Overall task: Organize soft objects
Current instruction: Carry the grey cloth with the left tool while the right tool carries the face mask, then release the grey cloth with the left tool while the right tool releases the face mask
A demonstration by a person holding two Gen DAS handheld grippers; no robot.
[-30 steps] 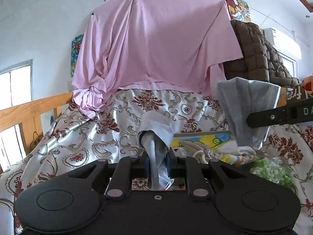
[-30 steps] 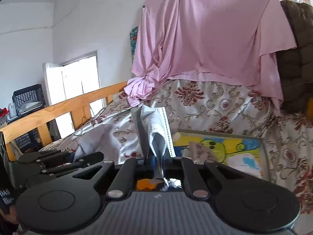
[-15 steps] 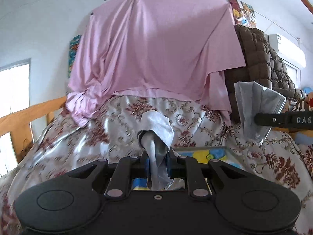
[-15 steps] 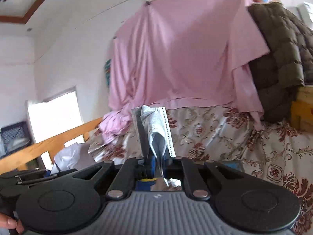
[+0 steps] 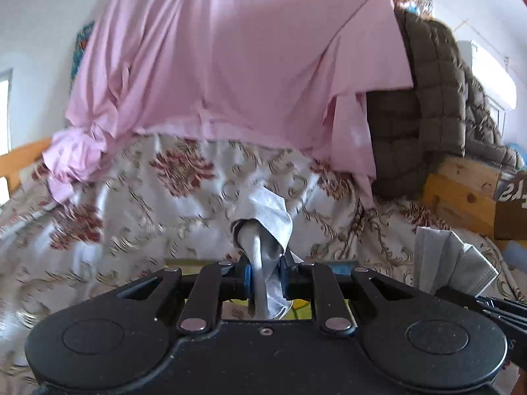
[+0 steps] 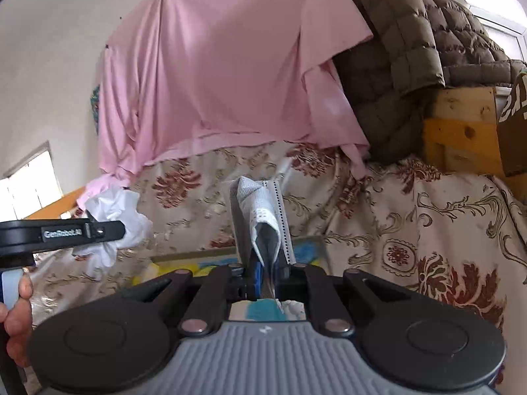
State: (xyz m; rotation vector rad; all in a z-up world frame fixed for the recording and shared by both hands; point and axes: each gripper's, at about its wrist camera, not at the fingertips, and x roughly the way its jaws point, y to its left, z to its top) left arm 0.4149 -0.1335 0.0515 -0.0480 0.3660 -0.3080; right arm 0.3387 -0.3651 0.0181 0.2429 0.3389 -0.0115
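Observation:
My left gripper is shut on a crumpled grey-white cloth that sticks up between its fingers. The same cloth shows at the left of the right wrist view. My right gripper is shut on a folded grey face mask with a white pleated edge. That mask also shows at the lower right of the left wrist view. Both grippers are held up over the bed. A colourful tray lies just beyond them, mostly hidden.
A floral bedspread covers the bed. A pink sheet hangs on the wall behind. A brown quilted jacket lies over a wooden box at the right. A wooden bed rail runs at the left.
Both grippers have swung to the right and tilted, each still holding its item. The right gripper with the mask now sits lower in the left view.

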